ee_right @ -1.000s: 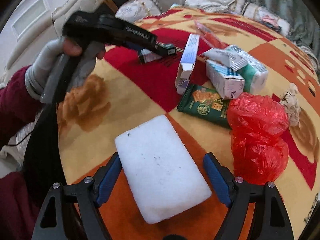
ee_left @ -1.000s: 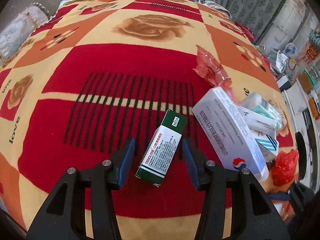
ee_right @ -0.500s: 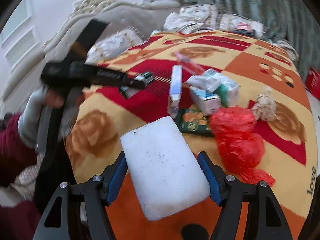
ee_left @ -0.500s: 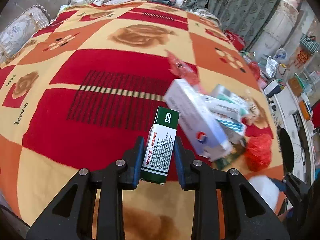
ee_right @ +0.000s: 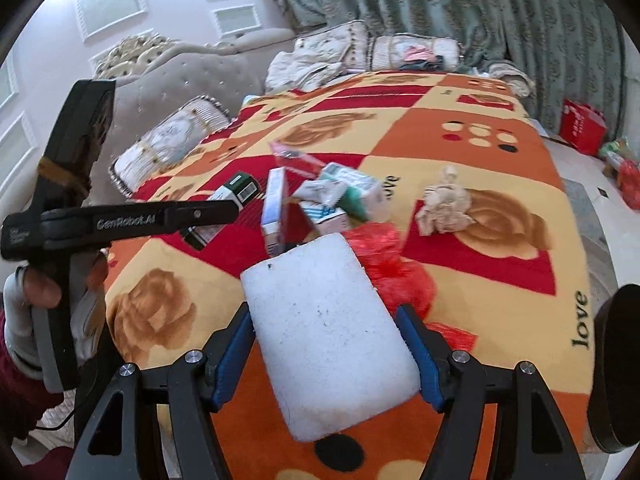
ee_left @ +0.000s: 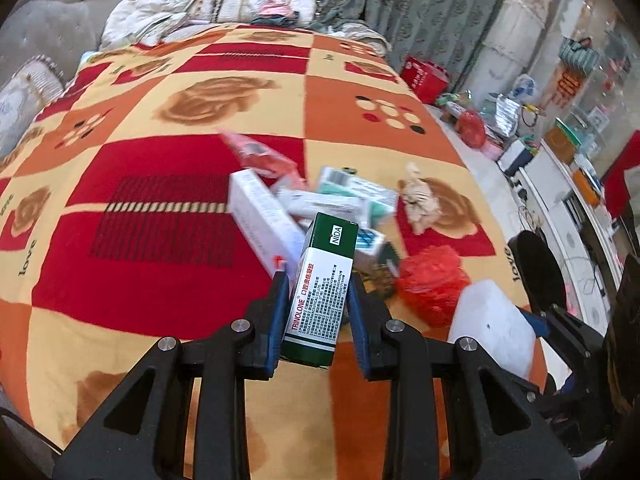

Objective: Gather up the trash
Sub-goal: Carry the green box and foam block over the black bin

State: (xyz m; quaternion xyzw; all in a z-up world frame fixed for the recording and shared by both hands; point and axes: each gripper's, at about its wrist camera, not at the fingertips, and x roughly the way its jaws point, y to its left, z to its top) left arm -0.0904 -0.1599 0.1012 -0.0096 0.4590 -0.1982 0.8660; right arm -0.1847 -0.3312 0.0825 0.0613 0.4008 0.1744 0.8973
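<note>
1. The left tongs [ee_left: 317, 312] are narrow and clamped on the green-and-white carton [ee_left: 324, 284]; both blue pads press its long side faces, and it is lifted clear of the bed's blanket [ee_left: 168, 208].
2. The right tongs [ee_right: 328, 354] stand at a middling width, gripping the white foam block [ee_right: 328, 328] across its short dimension, also off the blanket.
3. The remaining trash lies in a loose pile mid-blanket: several cartons [ee_right: 340, 196], a red plastic bag [ee_right: 390, 270] just beyond the foam, a red wrapper [ee_right: 296, 160] on the far side, and a crumpled paper wad [ee_right: 444, 204] a little apart to the right.
4. Risk with the carton: the pads hold only its lower half, so the upper half stands free. I judge that a quick swing could pivot it between the pads or let it slide out.
5. Risk with the foam: it is soft and light, and much of it overhangs forward of the pads. A harder squeeze would likely dent or crumble it; a looser one could let it tip forward and drop onto the pile.
6. Both tongs sit near one another, so I judge that carrying the two loads together invites a knock.
7. The carton's long axis runs along the left fingers [ee_left: 277, 320], green end pointing away and upward, leaning slightly right.
8. The foam's long axis also points forward along its tongs, broad face upward.
</note>
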